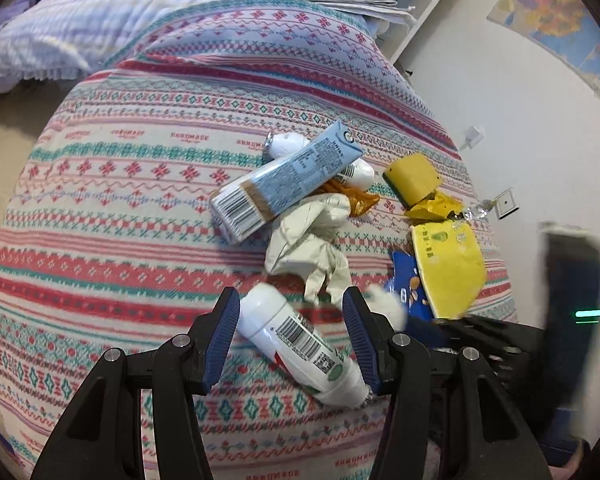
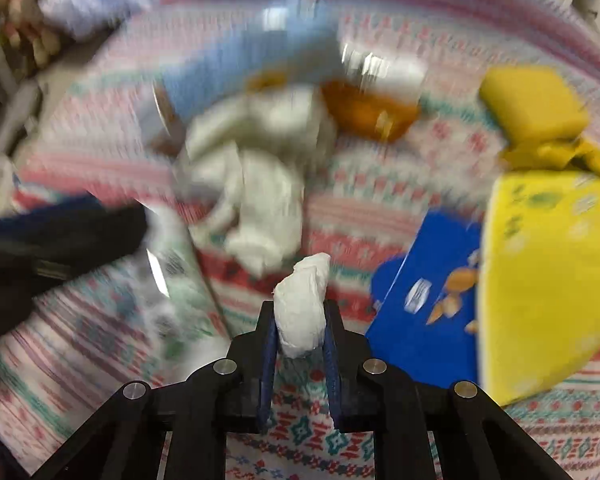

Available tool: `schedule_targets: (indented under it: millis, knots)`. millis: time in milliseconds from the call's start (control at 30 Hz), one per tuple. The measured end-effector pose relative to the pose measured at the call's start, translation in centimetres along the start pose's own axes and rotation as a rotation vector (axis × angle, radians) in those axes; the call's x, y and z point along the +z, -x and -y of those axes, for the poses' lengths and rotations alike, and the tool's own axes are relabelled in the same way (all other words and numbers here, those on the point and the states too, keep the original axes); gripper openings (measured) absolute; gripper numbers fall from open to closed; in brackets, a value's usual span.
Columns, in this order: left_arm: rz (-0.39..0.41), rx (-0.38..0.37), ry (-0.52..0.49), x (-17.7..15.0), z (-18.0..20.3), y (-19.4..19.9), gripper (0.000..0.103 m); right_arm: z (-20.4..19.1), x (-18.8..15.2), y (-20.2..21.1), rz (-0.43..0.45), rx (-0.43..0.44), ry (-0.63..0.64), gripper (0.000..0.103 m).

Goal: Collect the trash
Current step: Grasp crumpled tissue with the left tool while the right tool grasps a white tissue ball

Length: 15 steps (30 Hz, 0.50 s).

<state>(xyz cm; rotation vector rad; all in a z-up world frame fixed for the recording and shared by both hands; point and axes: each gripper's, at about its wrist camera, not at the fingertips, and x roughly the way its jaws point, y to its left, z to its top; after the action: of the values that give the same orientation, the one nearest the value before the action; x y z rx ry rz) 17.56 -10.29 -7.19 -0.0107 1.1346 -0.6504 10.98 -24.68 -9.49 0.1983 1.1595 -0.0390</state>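
Gripping crumpled white tissue wad (image 2: pixel 302 312) | right gripper (image 2: pixel 300 322) | left gripper (image 1: pixel 290 312) straddling smooth cylindrical bottle (image 1: pixel 300 344)

We see a bed (image 1: pixel 120 208) spread with a patterned blanket in red, teal and white bands. A white bottle (image 1: pixel 300 344) lies on it nearest us. Beyond it lie a crumpled white bag (image 1: pixel 304 236), a blue carton (image 1: pixel 288 180), a yellow box (image 1: pixel 412 178), a yellow packet (image 1: pixel 450 264) and a blue wrapper (image 1: pixel 406 284). A pale quilt (image 1: pixel 72 20) lies at the far end.
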Motion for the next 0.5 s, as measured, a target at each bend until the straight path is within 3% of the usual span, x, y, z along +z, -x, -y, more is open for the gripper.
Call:
schedule_targets:
  millis: [133, 267, 333, 367, 400, 433, 500]
  knots:
    - [0.011, -0.034, 0.021, 0.8, 0.4, -1.3, 0.056, 2.1, -0.2, 3.7, 0.110, 0.056, -0.070, 0.018]
    - [0.002, -0.026, 0.043, 1.4, 0.8, -2.9, 0.056, 3.3, -0.1, 4.1, 0.118, 0.057, -0.105, 0.018]
    - [0.016, 0.019, 0.031, 1.6, 1.3, -3.7, 0.056, 3.3, -0.2, 4.0, 0.115, 0.063, -0.102, 0.018]
    - [0.015, 0.035, 0.034, 1.8, 1.4, -4.1, 0.052, 3.2, 0.0, 4.0, 0.114, 0.068, -0.100, 0.018]
    - [0.015, 0.033, 0.045, 1.9, 1.2, -4.5, 0.040, 3.2, 0.0, 3.9, 0.114, 0.075, -0.097, 0.018]
    - [0.008, 0.015, 0.058, 1.9, 1.0, -4.8, 0.014, 2.9, 0.2, 3.7, 0.112, 0.078, -0.093, 0.018]
    - [-0.003, -0.001, 0.067, 1.7, 0.7, -5.1, 0.011, 2.4, 0.4, 3.5, 0.117, 0.087, -0.089, 0.018]
